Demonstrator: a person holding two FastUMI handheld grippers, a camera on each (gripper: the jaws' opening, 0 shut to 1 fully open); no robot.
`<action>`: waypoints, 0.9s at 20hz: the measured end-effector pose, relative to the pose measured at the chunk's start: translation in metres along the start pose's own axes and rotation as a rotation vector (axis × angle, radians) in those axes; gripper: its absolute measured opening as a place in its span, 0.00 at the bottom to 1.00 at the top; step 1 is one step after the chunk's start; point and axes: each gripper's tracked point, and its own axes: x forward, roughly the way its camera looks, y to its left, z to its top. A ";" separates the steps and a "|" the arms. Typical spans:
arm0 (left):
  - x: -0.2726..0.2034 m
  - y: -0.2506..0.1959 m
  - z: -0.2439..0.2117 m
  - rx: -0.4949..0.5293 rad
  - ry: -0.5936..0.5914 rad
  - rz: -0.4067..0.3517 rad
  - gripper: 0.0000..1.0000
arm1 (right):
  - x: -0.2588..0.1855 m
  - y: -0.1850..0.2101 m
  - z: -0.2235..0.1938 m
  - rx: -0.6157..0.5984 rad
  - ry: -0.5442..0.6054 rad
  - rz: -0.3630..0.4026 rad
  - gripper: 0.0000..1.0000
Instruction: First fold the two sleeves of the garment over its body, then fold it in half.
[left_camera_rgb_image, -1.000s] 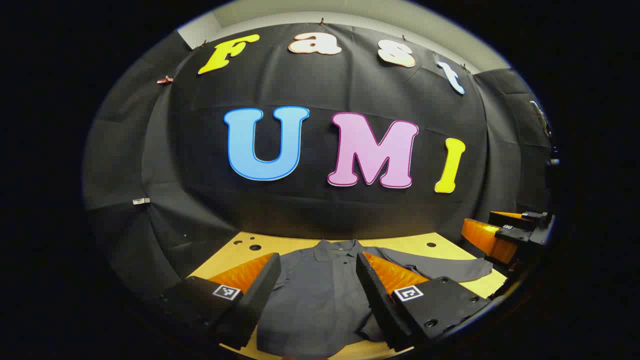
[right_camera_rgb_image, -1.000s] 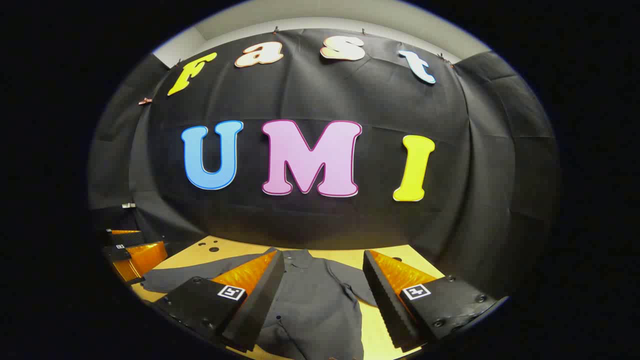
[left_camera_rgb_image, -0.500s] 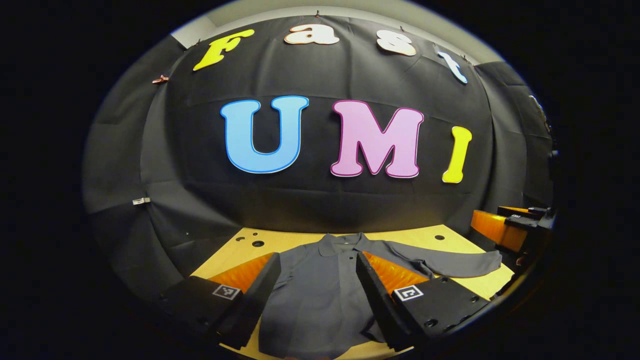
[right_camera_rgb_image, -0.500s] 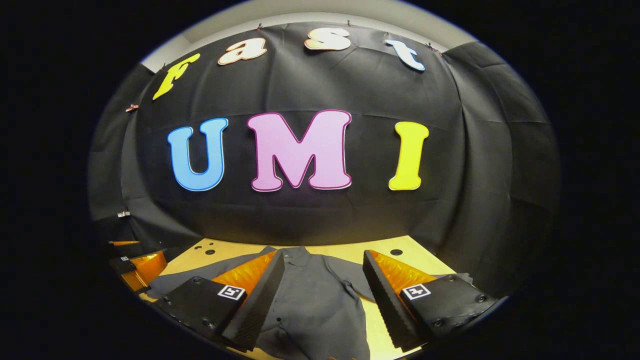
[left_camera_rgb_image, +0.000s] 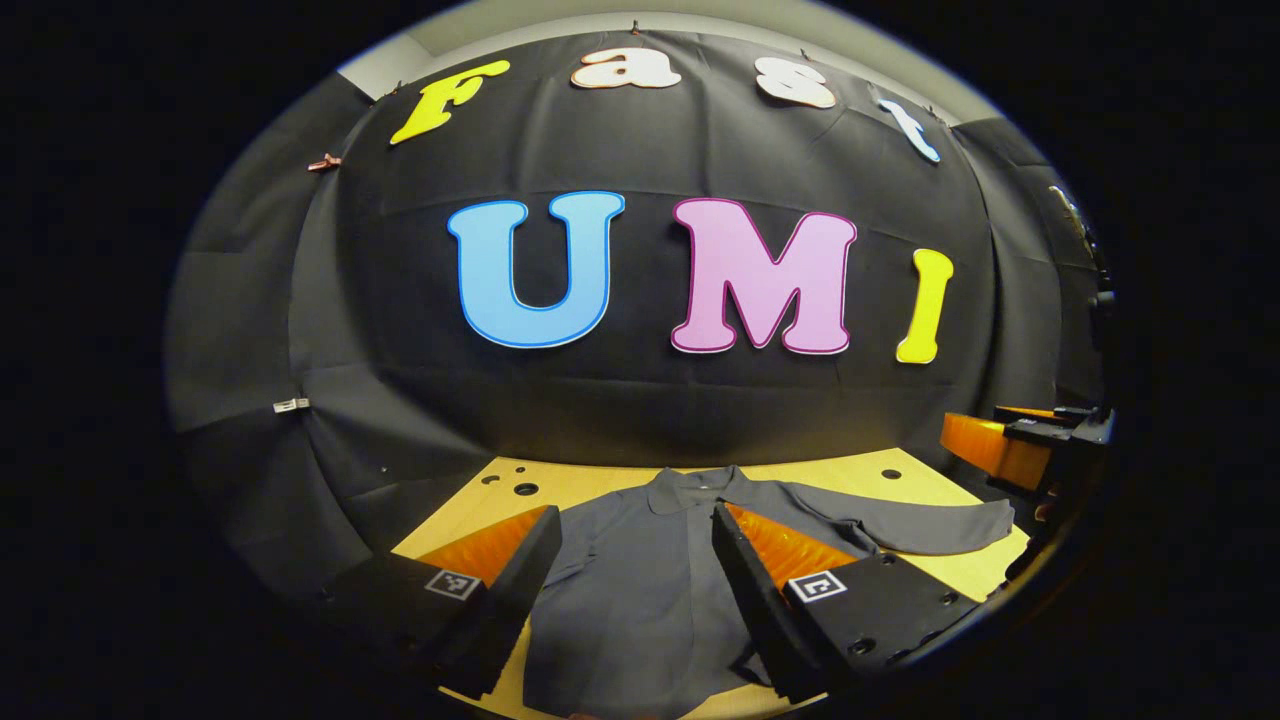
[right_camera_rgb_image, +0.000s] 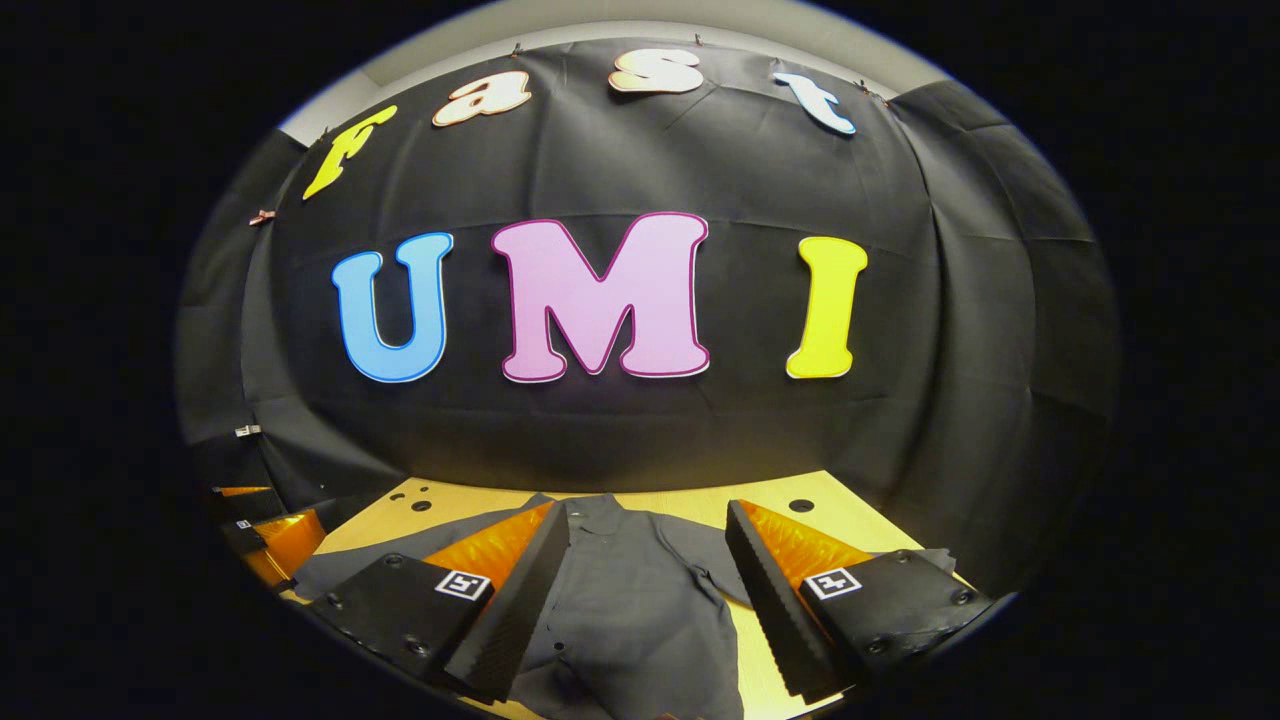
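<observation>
Getting ready: no fold has been made yet.

The gray garment (left_camera_rgb_image: 640, 590) is laid flat on the desk (left_camera_rgb_image: 560, 484), collar toward the wall, and both sleeves (left_camera_rgb_image: 900, 525) are spread out from its body. The left gripper (left_camera_rgb_image: 636, 590) and right gripper (right_camera_rgb_image: 648, 600) are held just above the garment, fingers wide open with nothing held. Since a second ago they have only been shifted a little, so the sleeve folds are judged still to come.

Over the last second the left gripper (left_camera_rgb_image: 632, 580) has eased upward and a little right — more of the garment (left_camera_rgb_image: 640, 590) and its far sleeve (left_camera_rgb_image: 900, 520) shows on the table (left_camera_rgb_image: 590, 482). The right gripper (right_camera_rgb_image: 650, 590) has drifted right — the left one sits smaller at that view's edge.
</observation>
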 end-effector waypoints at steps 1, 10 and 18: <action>0.000 0.000 0.000 0.005 0.002 0.004 0.96 | 0.002 -0.003 -0.002 0.000 0.007 -0.002 0.98; 0.003 -0.010 -0.014 0.023 0.045 0.012 0.95 | 0.030 -0.048 -0.022 0.022 0.089 -0.056 0.98; 0.023 -0.022 -0.023 0.027 0.086 0.040 0.96 | 0.062 -0.124 -0.050 0.049 0.178 -0.189 0.97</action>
